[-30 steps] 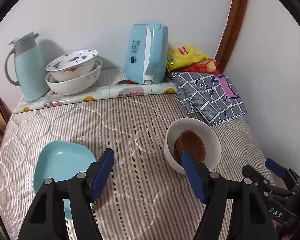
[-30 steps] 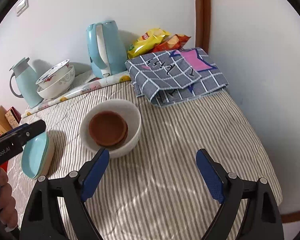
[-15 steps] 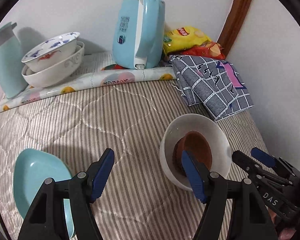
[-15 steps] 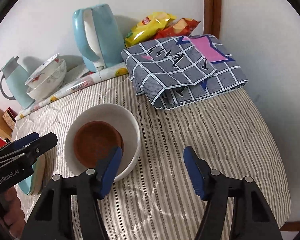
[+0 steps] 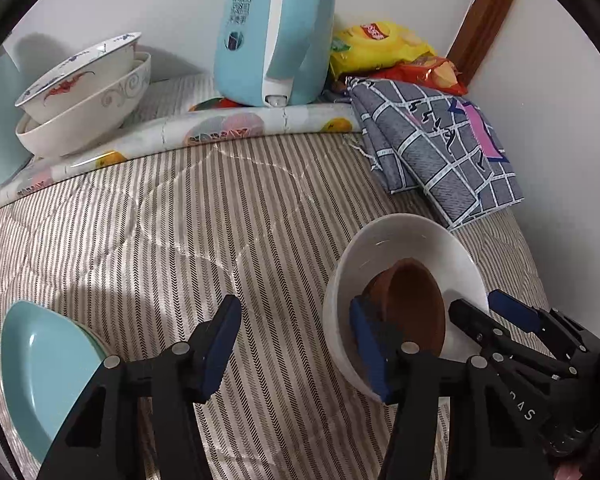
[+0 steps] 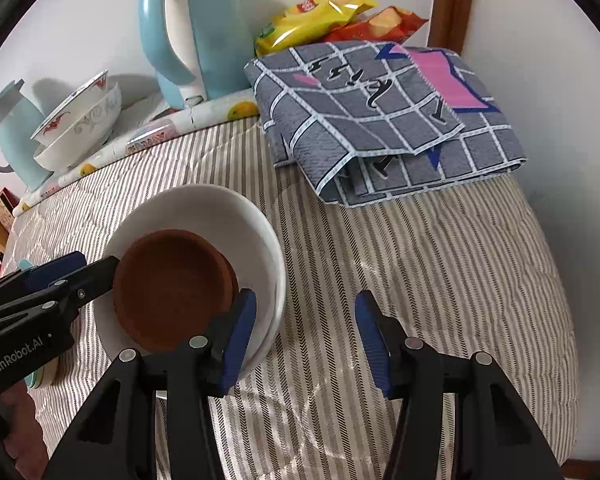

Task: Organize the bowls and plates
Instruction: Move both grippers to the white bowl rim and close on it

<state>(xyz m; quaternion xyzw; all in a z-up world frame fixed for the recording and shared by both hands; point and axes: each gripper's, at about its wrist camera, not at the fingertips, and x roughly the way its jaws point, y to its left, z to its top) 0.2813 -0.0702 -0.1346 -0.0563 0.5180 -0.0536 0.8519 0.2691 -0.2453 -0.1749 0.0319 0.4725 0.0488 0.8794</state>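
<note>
Both grippers have dropped closer, jaws closing, straddling opposite rims of the upright round white ceramic bowl (image 6: 204, 216): left gripper (image 5: 296, 344), right gripper (image 6: 304, 332), neither pinching yet.

Two close wrist views, angled steeply down from opposite sides — shared white bowl (image 5: 404, 248) (image 6: 236, 216), striped cloth (image 5: 180, 232) (image 6: 440, 260).
</note>
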